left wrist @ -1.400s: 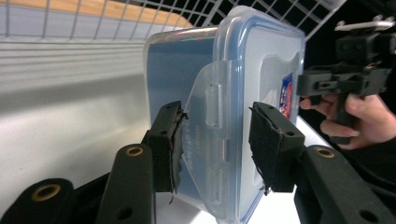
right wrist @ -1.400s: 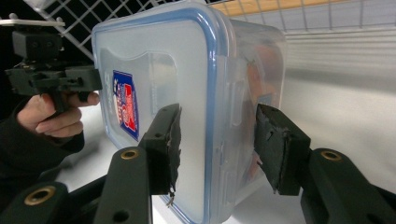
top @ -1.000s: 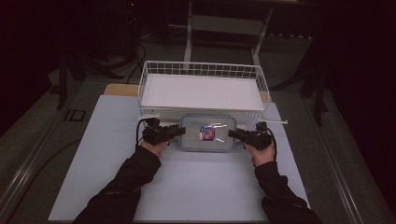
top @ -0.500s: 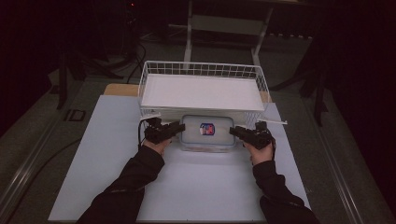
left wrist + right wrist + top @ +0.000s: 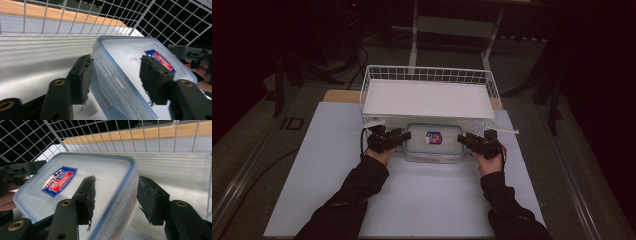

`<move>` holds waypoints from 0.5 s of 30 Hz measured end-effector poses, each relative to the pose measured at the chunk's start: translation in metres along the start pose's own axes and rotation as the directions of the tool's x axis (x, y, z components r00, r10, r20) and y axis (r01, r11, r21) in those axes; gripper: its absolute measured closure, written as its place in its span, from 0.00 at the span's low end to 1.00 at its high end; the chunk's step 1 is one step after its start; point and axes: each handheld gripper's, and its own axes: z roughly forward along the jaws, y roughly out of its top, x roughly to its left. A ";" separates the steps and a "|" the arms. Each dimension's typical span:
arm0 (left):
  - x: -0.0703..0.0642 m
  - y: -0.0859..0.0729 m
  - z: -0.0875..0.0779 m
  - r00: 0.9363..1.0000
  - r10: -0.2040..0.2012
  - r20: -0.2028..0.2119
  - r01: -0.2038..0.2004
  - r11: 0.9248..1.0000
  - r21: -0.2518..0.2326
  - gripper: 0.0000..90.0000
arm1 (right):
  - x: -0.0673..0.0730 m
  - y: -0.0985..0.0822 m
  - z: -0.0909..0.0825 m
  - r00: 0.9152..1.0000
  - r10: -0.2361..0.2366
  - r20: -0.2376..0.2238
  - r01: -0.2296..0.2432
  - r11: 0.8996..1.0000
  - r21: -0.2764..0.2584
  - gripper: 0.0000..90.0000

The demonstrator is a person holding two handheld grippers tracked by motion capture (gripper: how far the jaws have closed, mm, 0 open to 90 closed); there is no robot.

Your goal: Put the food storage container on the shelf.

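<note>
While its long axis runs left-right, the container (image 5: pixel 434 142) has both ends straddled by each parted gripper (image 5: pixel 401 138) (image 5: pixel 463 140).

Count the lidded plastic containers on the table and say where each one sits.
1. A clear lidded container sits just in front of the white wire basket, between the left gripper and the right gripper.

Container (image 5: pixel 434 142): clear plastic, blue-rimmed lid, red-and-blue label (image 5: pixel 434 137). Basket (image 5: pixel 428 75): white wire grid. Tongs: black, left (image 5: pixel 401 138) and right (image 5: pixel 463 140). Surface (image 5: pixel 327 165): white sheet, wood-toned far edge.
</note>
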 end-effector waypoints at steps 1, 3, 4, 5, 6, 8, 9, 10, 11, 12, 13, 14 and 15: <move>-0.001 0.000 -0.001 1.000 -0.002 0.007 0.002 1.000 0.003 0.46 | 0.002 0.001 -0.001 1.000 -0.004 -0.002 0.004 1.000 0.001 0.52; -0.005 -0.001 -0.004 1.000 -0.018 0.019 0.018 1.000 0.008 0.43 | 0.006 0.001 -0.002 1.000 -0.022 0.006 0.022 1.000 0.005 0.50; -0.005 -0.001 -0.004 1.000 -0.018 0.019 0.018 1.000 0.008 0.42 | 0.006 0.001 -0.002 1.000 -0.022 0.006 0.022 1.000 0.005 0.50; -0.005 -0.002 -0.009 0.999 0.020 0.036 -0.021 1.000 0.015 0.42 | 0.008 0.001 -0.003 1.000 -0.026 0.005 0.026 1.000 0.005 0.50; -0.006 -0.003 -0.011 0.998 0.043 0.046 -0.044 0.999 0.011 0.37 | 0.012 0.000 -0.006 0.999 -0.040 0.004 0.040 0.999 0.001 0.50; -0.009 -0.004 -0.017 0.996 0.054 0.068 -0.054 0.999 0.003 0.31 | 0.018 0.000 -0.009 0.998 -0.057 0.005 0.057 0.998 0.001 0.49; -0.009 -0.005 -0.020 0.995 0.057 0.076 -0.057 0.998 -0.004 0.29 | 0.021 0.000 -0.011 0.998 -0.068 0.004 0.068 0.998 -0.002 0.49; -0.011 -0.006 -0.022 0.995 0.064 0.080 -0.064 0.998 -0.003 0.25 | 0.023 0.001 -0.012 0.997 -0.078 -0.002 0.078 0.997 -0.004 0.49; -0.012 -0.006 -0.024 0.994 0.074 0.077 -0.074 0.997 -0.004 0.21 | 0.026 0.001 -0.014 0.996 -0.084 -0.005 0.084 0.996 -0.006 0.49; -0.014 -0.007 -0.026 0.993 0.084 0.081 -0.084 0.996 -0.002 0.17 | 0.029 0.001 -0.015 0.996 -0.085 -0.012 0.085 0.996 -0.010 0.49; -0.015 -0.007 -0.028 0.992 0.087 0.089 -0.087 0.996 0.002 0.17 | 0.031 0.001 -0.017 0.996 -0.084 -0.023 0.084 0.996 -0.010 0.49; -0.017 -0.008 -0.030 0.992 0.084 0.098 -0.085 0.996 0.006 0.16 | 0.034 0.001 -0.018 0.996 -0.089 -0.026 0.089 0.996 -0.012 0.49; -0.018 -0.008 -0.033 0.991 0.090 0.101 -0.092 0.996 0.009 0.16 | 0.037 0.001 -0.019 0.995 -0.093 -0.035 0.093 0.996 -0.011 0.49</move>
